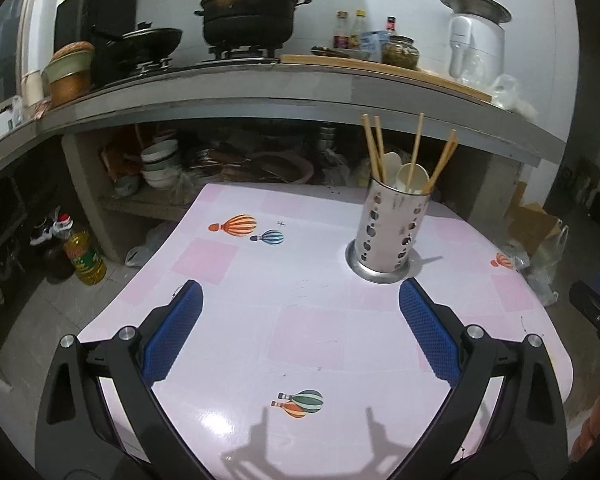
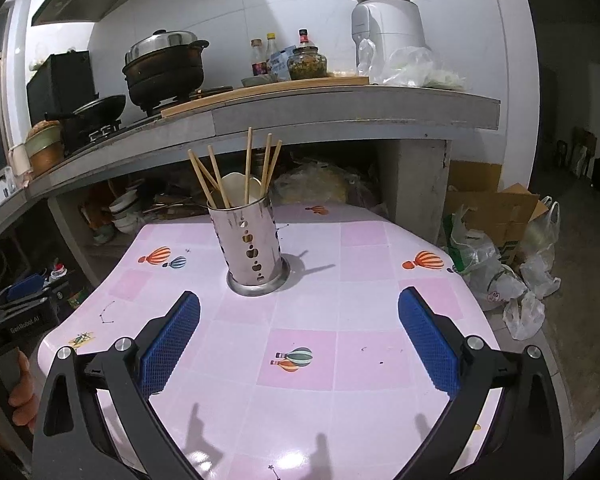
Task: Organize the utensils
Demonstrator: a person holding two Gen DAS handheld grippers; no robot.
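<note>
Both grippers (image 1: 300, 300) (image 2: 299, 300) spread wide, empty, holder (image 1: 390, 228) upright, chopsticks (image 1: 414, 148) fanning upward, perhaps spoons.

A holder (image 2: 254, 247) is standing upright on the table (image 2: 372, 312), toward its far side, with chopsticks (image 2: 248, 166) and spoons (image 2: 236, 188) sticking up inside it. Behind the table, a counter (image 2: 340, 112) is carrying a pot (image 2: 164, 68), bottles (image 2: 260, 56) and a jar (image 2: 307, 65).

Pink checked table (image 2: 376, 360) printed with balloons, bearing only an upright perforated steel utensil holder (image 2: 252, 248) near mid-top.
</note>
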